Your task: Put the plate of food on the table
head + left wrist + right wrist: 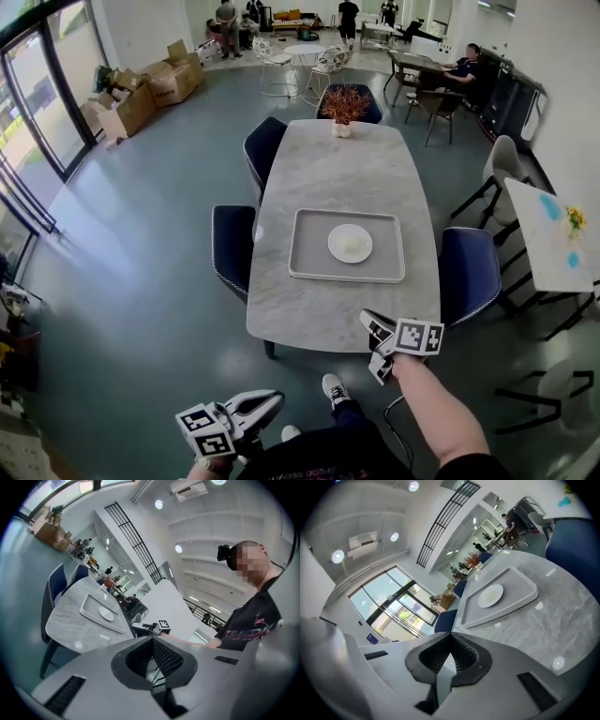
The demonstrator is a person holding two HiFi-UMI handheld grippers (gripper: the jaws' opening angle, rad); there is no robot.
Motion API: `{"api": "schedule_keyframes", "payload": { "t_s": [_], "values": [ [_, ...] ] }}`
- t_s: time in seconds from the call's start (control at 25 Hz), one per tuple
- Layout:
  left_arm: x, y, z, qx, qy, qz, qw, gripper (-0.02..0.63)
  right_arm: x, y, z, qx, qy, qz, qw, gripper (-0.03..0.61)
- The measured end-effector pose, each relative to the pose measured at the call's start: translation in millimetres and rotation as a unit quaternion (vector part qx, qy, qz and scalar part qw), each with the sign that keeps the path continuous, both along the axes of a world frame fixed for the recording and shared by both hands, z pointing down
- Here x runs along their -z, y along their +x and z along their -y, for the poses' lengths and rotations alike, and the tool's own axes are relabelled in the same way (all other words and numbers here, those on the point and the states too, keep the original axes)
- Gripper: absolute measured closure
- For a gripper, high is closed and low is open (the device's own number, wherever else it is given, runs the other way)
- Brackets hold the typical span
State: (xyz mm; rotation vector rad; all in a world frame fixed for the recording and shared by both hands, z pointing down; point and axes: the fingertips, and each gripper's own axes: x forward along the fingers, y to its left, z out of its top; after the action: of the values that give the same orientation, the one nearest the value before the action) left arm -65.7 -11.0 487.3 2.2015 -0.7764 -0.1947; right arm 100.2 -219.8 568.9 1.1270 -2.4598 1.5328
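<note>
The plate of food (350, 244) lies in the middle of a grey tray (302, 272), which rests on the marble surface (328, 169). A potted plant (343, 105) stands at the surface's 12 o'clock end. The bare marble nearest the person lies at the tray's 6 o'clock.

The right gripper (377, 345) hovers at that 6 o'clock edge, jaws pressed together on nothing. The left gripper (267, 403) hangs at 7 o'clock, off the surface over the floor, also closed and empty.

This looks like the approach, with nothing grasped yet. Next, a gripper probably has to open, reach toward 12 o'clock over the tray wall, take the plate's rim, lift it level and set it on bare marble.
</note>
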Motion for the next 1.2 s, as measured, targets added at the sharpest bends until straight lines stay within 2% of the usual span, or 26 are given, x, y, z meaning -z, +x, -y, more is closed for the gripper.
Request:
{"api": "schedule_keyframes", "payload": {
  "t_s": [0.2,0.4,0.6,0.88,1.2],
  "values": [
    [-2.6,-5.7,-29.9,-0.028,0.0,0.0,0.9996,0.609,18.0,-27.3,-99.2,0.044,0.03,0.007,0.999,0.566],
    [-10.2,-8.2,-61.7,-0.064,-0.006,0.007,0.9979,0.609,25.5,-50.1,-192.3,0.061,0.023,0.042,0.997,0.566],
    [-16.3,-0.7,-82.9,-0.09,-0.011,0.004,0.9958,0.609,35.7,-64.1,-261.3,0.089,0.045,0.032,0.995,0.566],
    [-12.8,21.4,-101.2,-0.115,-0.009,-0.009,0.9932,0.609,48.9,-67.9,-317.2,0.102,0.066,0.033,0.992,0.566],
    [-14.1,28.7,-111.8,-0.116,-0.014,-0.012,0.993,0.609,47.6,-62.6,-328.9,0.09,0.068,0.049,0.992,0.566]
  ]
}}
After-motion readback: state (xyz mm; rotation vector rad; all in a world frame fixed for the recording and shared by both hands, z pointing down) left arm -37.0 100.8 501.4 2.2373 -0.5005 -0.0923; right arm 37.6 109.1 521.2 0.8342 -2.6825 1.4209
